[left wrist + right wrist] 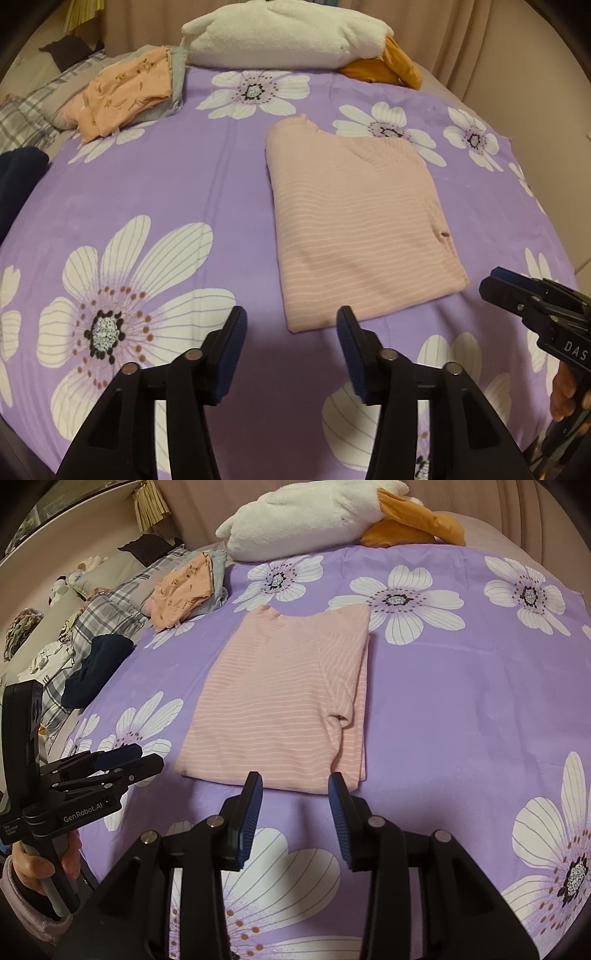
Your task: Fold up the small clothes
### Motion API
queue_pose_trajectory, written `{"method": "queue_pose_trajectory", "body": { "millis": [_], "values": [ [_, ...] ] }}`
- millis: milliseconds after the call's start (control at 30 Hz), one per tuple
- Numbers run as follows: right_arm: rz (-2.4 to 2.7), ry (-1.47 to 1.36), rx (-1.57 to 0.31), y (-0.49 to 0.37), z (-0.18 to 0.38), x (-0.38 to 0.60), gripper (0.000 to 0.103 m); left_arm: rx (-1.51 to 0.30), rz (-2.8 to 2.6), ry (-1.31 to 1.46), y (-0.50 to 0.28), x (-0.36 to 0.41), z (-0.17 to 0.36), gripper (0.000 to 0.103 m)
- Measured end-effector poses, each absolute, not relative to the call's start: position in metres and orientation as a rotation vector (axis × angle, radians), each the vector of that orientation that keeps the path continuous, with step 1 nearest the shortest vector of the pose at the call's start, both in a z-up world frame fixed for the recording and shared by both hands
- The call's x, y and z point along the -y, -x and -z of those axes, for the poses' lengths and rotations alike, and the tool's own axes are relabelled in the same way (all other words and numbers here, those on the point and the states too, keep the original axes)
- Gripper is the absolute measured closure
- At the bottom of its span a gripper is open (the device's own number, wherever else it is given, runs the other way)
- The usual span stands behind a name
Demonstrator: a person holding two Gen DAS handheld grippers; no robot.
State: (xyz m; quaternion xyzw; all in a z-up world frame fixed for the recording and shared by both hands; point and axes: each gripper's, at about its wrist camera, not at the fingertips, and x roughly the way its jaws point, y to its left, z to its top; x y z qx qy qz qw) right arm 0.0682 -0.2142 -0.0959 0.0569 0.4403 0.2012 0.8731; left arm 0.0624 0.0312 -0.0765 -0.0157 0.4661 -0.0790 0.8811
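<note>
Pink striped shirt [280,698], mid-frame, looks soft, light and floppy; pinch its near hem corners. Left gripper [291,328] and right gripper [294,794] both gape, empty.

You are facing a bed under a purple sheet [461,701] printed with big white daisies. At twelve o'clock, beige curtains [480,44] hang in folds behind it. At ten o'clock lies a plaid pillow [107,609], with a pale shelf edge [74,509] above. The light is dim and warm.
</note>
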Motion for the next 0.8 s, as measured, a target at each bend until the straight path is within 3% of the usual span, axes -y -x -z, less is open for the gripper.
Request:
{"method": "queue_pose_trajectory", "body": {
  "millis": [33, 67, 167, 367, 600, 733, 800],
  "values": [
    [-0.419, -0.118, -0.918, -0.068, 0.095, 0.214, 0.062, -0.968, 0.167, 0.031, -0.061, -0.031, 0.075, 0.038],
    [-0.418, -0.116, -0.915, -0.067, 0.093, 0.214, 0.06, -0.964, 0.167, 0.031, -0.06, -0.03, 0.074, 0.037],
    [-0.411, -0.111, -0.907, -0.063, 0.089, 0.213, 0.05, -0.951, 0.165, 0.026, -0.056, -0.028, 0.068, 0.037],
    [-0.403, -0.11, -0.893, -0.056, 0.081, 0.213, 0.043, -0.936, 0.178, 0.035, -0.047, -0.025, 0.06, 0.037],
    [-0.395, -0.108, -0.875, -0.047, 0.073, 0.215, 0.04, -0.926, 0.182, 0.043, -0.038, -0.021, 0.051, 0.036],
    [-0.385, -0.102, -0.87, -0.042, 0.068, 0.216, 0.039, -0.929, 0.171, 0.051, -0.033, -0.02, 0.045, 0.026],
    [-0.377, -0.095, -0.87, -0.041, 0.066, 0.216, 0.031, -0.926, 0.158, 0.045, -0.03, -0.02, 0.043, 0.024]
  ]
}}
